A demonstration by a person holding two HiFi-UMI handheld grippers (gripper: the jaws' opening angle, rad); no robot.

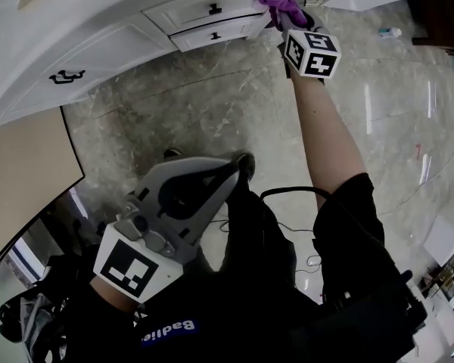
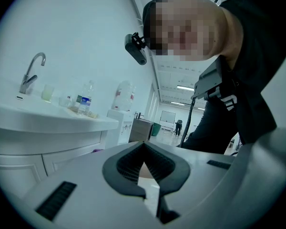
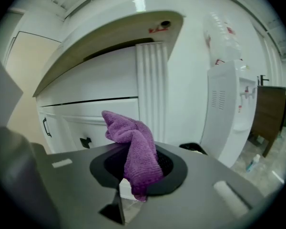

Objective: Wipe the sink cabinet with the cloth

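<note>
Wiping step: right gripper [image 1: 286, 23] clamps purple cloth [image 1: 280, 2] by cabinet [image 1: 197, 13] drawer front. Left gripper [image 1: 236, 169] closed, empty, idle. Next, probably: press cloth on and sweep across.

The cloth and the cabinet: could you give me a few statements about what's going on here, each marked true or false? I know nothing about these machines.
1. The right gripper has a purple cloth in its jaws. True.
2. The left gripper grips a cloth too. False: its jaws are together with nothing in them.
3. The purple cloth is held up at the front of the white cabinet. True.
4. The cabinet's drawer handles are gold. False: they are dark.
5. A faucet stands on the sink. True.
</note>
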